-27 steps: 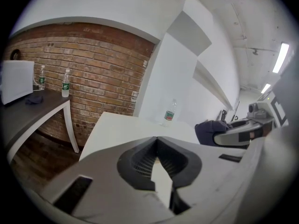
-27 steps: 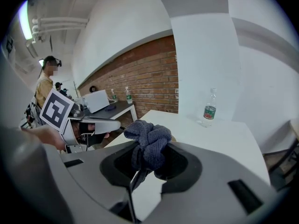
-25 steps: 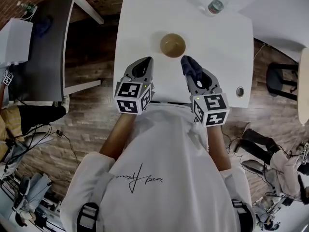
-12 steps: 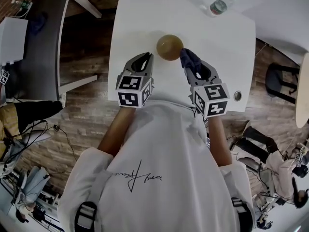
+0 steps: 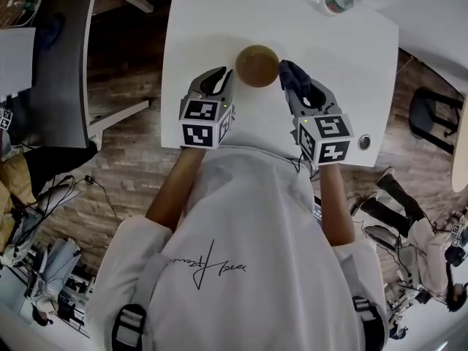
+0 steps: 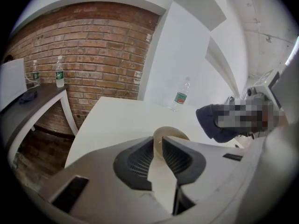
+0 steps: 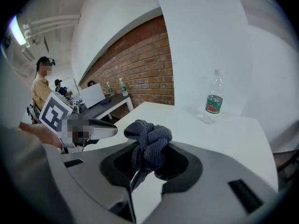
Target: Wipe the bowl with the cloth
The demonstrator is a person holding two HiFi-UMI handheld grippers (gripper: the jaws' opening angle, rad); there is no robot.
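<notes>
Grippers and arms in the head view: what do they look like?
The left gripper and right gripper have grey moulded bodies with dark ribbed pads, and each carries a cube of black-and-white square markers. The person wears a white short-sleeved T-shirt with a black script print.

light: bright, even indoor | shadows: soft | gripper views: fisheye, dark corners | focus: mostly sharp

Bowl [image 5: 257, 65] on table [image 5: 212, 20] — left tongs [image 5: 222, 77] beside it, cloth [image 5: 287, 71] in right tongs [image 5: 292, 84], bottle [image 5: 339, 0] behind.
</notes>
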